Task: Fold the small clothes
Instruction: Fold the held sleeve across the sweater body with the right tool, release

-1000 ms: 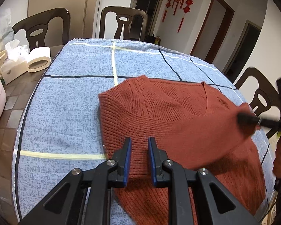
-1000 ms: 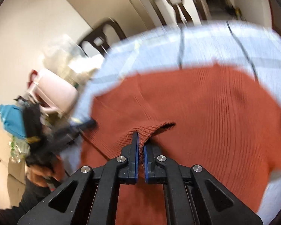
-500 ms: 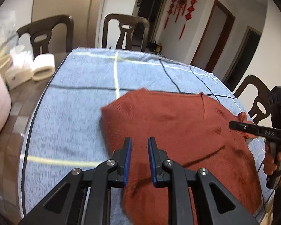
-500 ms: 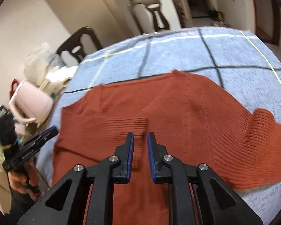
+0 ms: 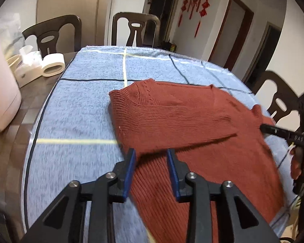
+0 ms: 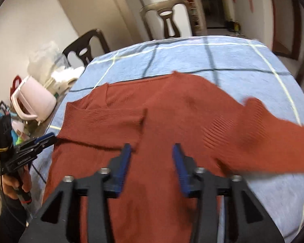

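A rust-red knitted sweater (image 5: 192,125) lies on the blue checked tablecloth (image 5: 81,111). One sleeve is folded across its body; the other sleeve (image 6: 273,141) stretches out to the right in the right wrist view. My left gripper (image 5: 151,158) is open and empty, just above the sweater's near left edge. My right gripper (image 6: 151,154) is open and empty above the sweater's (image 6: 162,117) middle. Each gripper shows in the other's view: the right one (image 5: 273,130) at the sweater's right edge, the left one (image 6: 44,139) at its left edge.
A pink kettle (image 6: 32,101), tissues and a roll of paper (image 5: 52,67) stand on the bare table to the left of the cloth. Dark wooden chairs (image 5: 135,30) stand around the table. The cloth's near edge (image 5: 27,182) curves close to my left gripper.
My right gripper let go of the sleeve cuff, which now lies across the sweater's body. Both grippers opened wider and drew back a little.
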